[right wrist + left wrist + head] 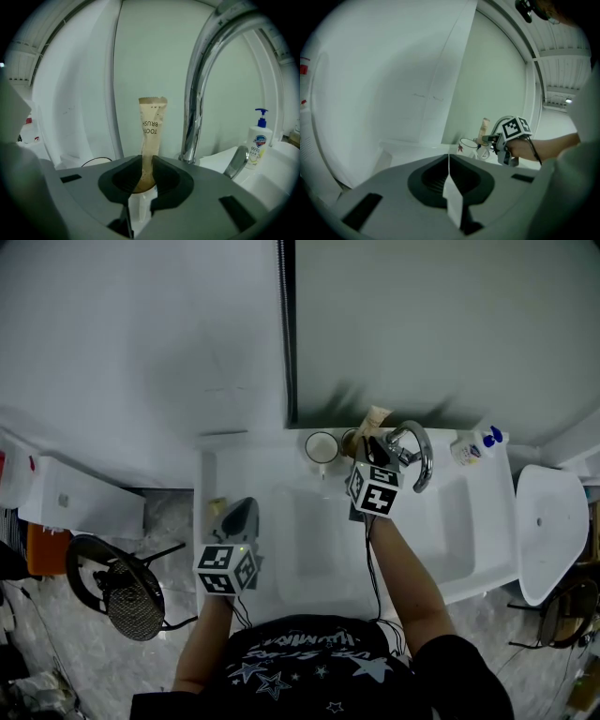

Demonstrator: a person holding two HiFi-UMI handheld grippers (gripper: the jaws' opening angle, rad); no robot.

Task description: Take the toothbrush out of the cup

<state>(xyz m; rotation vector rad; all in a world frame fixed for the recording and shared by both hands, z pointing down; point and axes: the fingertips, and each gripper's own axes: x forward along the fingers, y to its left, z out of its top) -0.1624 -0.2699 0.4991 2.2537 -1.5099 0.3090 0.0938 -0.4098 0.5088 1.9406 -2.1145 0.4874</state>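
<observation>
A toothbrush in a beige paper wrapper [151, 126] stands upright between the pads of my right gripper [146, 166], which press on it from both sides. Its cup is hidden behind the jaws in this view. In the head view the wrapper [377, 418] leans out of a cup [351, 438] at the back of the sink, with the right gripper [368, 448] right at it. A white mug [322, 447] stands just left of that cup. My left gripper [241, 512] hovers over the sink's left edge, shut and holding nothing [449, 161].
A chrome faucet [417, 451] arches just right of the cup. A soap pump bottle [466, 448] stands at the back right. The basin [309, 540] lies below both grippers. A toilet [553, 521] is to the right, a fan [117, 587] on the floor to the left.
</observation>
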